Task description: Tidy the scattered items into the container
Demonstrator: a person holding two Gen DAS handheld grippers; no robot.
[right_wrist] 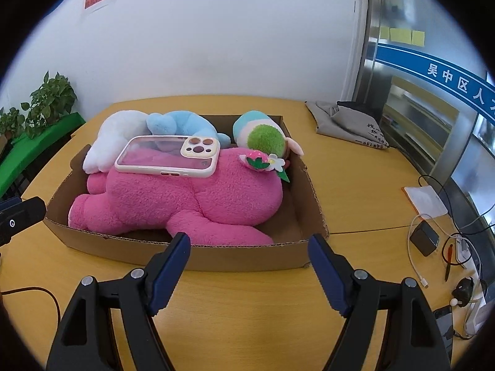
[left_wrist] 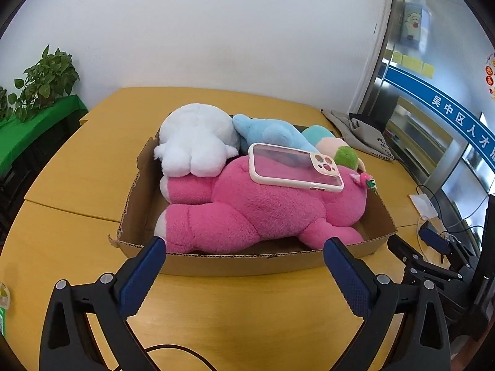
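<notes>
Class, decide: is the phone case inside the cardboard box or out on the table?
Inside. The phone case lies flat on the pink plush toy, within the cardboard box walls.

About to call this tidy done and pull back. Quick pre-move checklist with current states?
1. left gripper open, nothing held: ok.
2. right gripper open, nothing held: ok.
3. Plush toys inside the cardboard box: ok; pink plush, white plush, blue plush, green-and-teal plush all in.
4. phone case stable: not ok; it rests loose on the pink plush, tilted.
5. Both grippers outside the box's near wall: ok.
6. Grey cloth bag and cables on the table, whether they count as scattered items: cannot tell.
</notes>
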